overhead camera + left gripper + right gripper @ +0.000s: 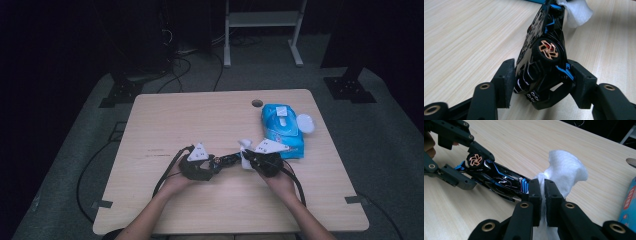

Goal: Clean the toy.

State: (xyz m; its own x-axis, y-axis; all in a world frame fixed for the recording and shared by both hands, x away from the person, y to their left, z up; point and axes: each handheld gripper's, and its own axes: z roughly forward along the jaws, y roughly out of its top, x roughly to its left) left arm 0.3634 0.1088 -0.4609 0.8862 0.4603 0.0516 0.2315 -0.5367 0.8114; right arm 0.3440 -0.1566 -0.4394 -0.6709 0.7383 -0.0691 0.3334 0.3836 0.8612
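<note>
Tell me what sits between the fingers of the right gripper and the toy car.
Nothing but the white wipe: the right gripper pinches it against the black toy car, whose rear sits in the left gripper. The right gripper view shows this.

The high view looked forward and down from above the person's side, far enough off to take in the whole pale wooden tabletop (165, 115), the dark floor around it and a white metal stand (262, 20) beyond. The left gripper view sat low and close, facing along its own black jaws across the wood grain at a glossy black toy car with blue trim and orange-spoked wheels (544, 50). The right gripper view, equally close, faced the other way along its jaws. Both gripper views shared the car (496, 178) and a crumpled white wipe (566, 172).
</note>
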